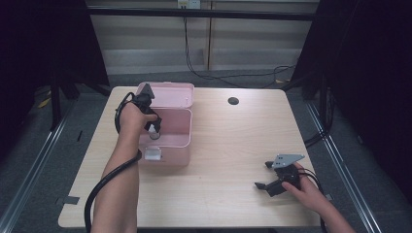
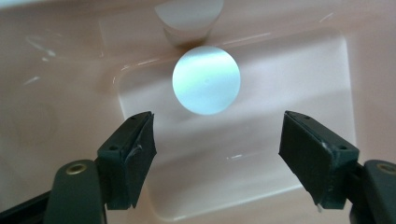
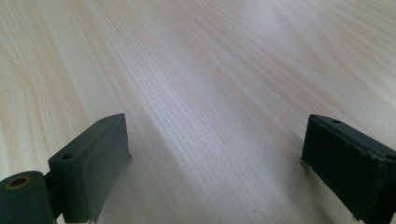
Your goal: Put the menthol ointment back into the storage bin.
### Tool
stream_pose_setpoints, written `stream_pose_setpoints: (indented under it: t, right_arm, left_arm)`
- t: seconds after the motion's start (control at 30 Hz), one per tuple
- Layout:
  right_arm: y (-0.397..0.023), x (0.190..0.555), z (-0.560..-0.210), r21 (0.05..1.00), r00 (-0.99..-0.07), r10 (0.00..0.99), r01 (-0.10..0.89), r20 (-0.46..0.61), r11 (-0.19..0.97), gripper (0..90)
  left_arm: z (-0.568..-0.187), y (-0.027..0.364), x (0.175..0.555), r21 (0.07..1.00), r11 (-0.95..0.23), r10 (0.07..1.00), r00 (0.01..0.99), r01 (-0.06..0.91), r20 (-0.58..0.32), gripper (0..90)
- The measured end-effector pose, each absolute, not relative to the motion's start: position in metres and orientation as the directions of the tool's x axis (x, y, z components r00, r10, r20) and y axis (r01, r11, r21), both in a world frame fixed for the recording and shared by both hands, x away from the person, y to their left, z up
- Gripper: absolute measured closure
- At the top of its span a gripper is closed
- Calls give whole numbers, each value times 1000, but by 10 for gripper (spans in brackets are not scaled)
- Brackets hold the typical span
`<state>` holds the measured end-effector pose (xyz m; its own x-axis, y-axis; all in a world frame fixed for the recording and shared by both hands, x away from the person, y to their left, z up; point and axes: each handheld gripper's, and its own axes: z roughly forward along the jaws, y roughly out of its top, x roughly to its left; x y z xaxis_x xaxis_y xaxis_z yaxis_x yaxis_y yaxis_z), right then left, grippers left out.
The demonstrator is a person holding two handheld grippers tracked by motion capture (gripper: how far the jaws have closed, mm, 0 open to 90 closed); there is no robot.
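The left claw [image 1: 151, 127] points down into the open pink box [image 1: 165, 150], jaws spread above a white round cap [image 2: 206, 80]. The right claw [image 1: 266, 175] rests spread on the wooden surface [image 1: 228, 145].

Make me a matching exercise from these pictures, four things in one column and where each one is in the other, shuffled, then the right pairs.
Things:
1. left tongs
2. right tongs
3. white round object
4. dark round hole

Places:
A. set in the tabletop, far side
B. low over bare wood, near right corner
C. lying inside the pink box
D. reaching down into the pink box

Pairs: 1-D, 2-B, 3-C, 4-A
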<state>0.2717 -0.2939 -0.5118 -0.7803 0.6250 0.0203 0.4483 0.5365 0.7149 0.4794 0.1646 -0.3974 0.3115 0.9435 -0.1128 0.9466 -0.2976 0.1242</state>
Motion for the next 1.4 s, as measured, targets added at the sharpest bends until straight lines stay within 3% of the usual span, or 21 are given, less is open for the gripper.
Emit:
stream_pose_setpoints:
  t: [0.83, 1.4]
  right_arm:
    - [-294, 272, -512, 715, -780, 625, 449, 22, 536, 67]
    - [-294, 272, -512, 715, -780, 625, 449, 21, 536, 67]
  left_arm:
    - [-359, 176, 464, 91, -351, 922, 361, 932, -140, 262]
    - [-333, 181, 445, 126, -406, 892, 422, 905, -161, 262]
